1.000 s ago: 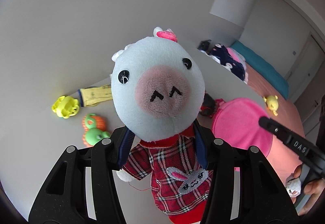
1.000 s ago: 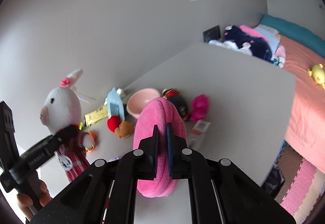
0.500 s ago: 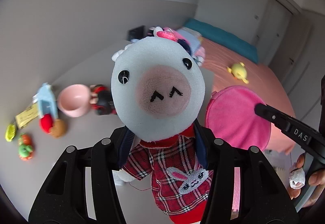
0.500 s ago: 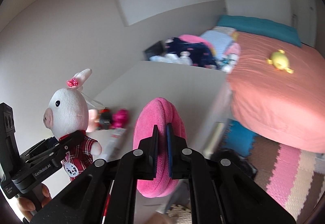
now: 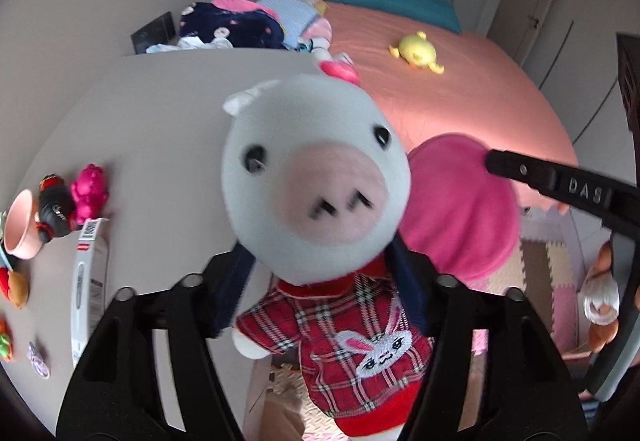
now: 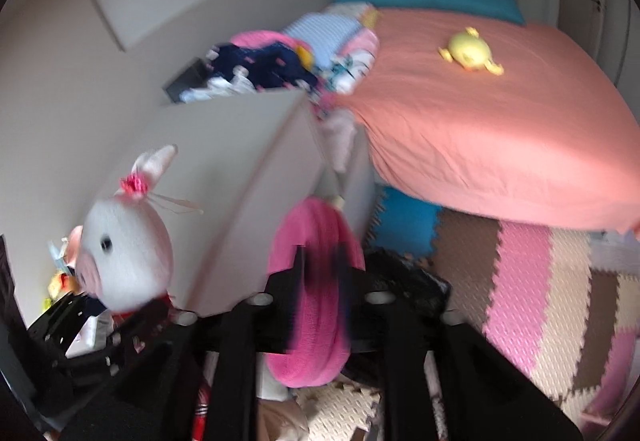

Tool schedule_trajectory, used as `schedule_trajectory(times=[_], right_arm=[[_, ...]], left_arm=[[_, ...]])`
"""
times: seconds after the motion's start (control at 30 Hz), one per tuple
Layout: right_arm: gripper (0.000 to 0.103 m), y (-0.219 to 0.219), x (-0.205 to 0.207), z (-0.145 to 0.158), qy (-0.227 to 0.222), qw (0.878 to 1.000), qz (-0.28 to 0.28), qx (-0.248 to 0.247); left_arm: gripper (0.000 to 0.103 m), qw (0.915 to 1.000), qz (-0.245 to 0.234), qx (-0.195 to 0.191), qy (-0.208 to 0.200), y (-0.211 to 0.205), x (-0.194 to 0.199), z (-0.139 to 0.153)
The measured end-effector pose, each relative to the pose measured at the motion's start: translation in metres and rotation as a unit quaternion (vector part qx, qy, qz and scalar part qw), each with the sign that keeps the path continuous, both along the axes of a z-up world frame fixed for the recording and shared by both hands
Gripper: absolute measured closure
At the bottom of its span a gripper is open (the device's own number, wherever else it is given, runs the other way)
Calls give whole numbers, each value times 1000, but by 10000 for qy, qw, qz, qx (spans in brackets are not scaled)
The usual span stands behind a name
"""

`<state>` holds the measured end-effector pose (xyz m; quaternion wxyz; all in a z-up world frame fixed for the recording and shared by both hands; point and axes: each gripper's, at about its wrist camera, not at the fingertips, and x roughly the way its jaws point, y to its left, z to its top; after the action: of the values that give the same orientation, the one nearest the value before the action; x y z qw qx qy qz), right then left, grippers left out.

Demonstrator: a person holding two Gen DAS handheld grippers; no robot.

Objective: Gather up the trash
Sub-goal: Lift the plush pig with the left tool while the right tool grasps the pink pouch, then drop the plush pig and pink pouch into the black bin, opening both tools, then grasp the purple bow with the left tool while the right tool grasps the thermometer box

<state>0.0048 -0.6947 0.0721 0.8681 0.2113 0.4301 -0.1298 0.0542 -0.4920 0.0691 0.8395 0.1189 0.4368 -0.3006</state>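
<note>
My left gripper [image 5: 324,281] is shut on a white plush bunny [image 5: 316,185] in a red plaid shirt, held up in the air past the table's edge. The bunny also shows in the right wrist view [image 6: 124,245] at lower left. My right gripper [image 6: 320,269] is shut on a round pink plush cushion [image 6: 316,325], held edge-on. The cushion shows in the left wrist view [image 5: 456,209] just right of the bunny, with the right gripper's black finger [image 5: 560,181] across it.
A grey table [image 5: 160,121] carries a pink bowl [image 5: 18,229], a black and red toy [image 5: 56,205], a magenta toy [image 5: 90,193] and a white packet [image 5: 90,289]. A pile of clothes [image 5: 240,25] lies beyond it. A bed with a coral sheet [image 6: 500,113] holds a yellow plush [image 6: 470,51]. Foam mats [image 6: 540,281] cover the floor.
Both grippers have swung right, away from the table and toward the bed and floor mats, each still holding its plush. The table toys have slid to the left edge of view.
</note>
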Motion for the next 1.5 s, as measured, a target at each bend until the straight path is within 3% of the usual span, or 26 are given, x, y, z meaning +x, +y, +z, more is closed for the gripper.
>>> schedule_trajectory(times=[0.03, 0.07, 0.37, 0.83, 1.07, 1.27, 1.5], right_arm=[[16, -6, 0, -4, -9, 9999, -134, 22], [6, -11, -4, -6, -127, 9993, -348, 0], [6, -30, -16, -22, -211, 9979, -585, 186], [3, 16, -8, -8, -552, 9975, -376, 223], [3, 61, 8, -4, -475, 9986, 188, 103], [3, 108, 25, 0, -377, 9963, 752, 194], [3, 165, 41, 3, -346, 9920, 1206, 141]], left_arm=[[5, 9999, 67, 41, -145, -4, -2, -2], [6, 9995, 115, 34, -276, -3, -2, -3], [6, 9992, 270, -78, -296, 17, 9, -1], [6, 9971, 656, -204, -340, 70, 8, 11], [6, 9924, 1105, -84, -536, 120, 8, 20], [6, 9829, 1699, 133, -704, 180, 11, 22], [6, 9752, 2138, 147, -558, 247, 13, 18]])
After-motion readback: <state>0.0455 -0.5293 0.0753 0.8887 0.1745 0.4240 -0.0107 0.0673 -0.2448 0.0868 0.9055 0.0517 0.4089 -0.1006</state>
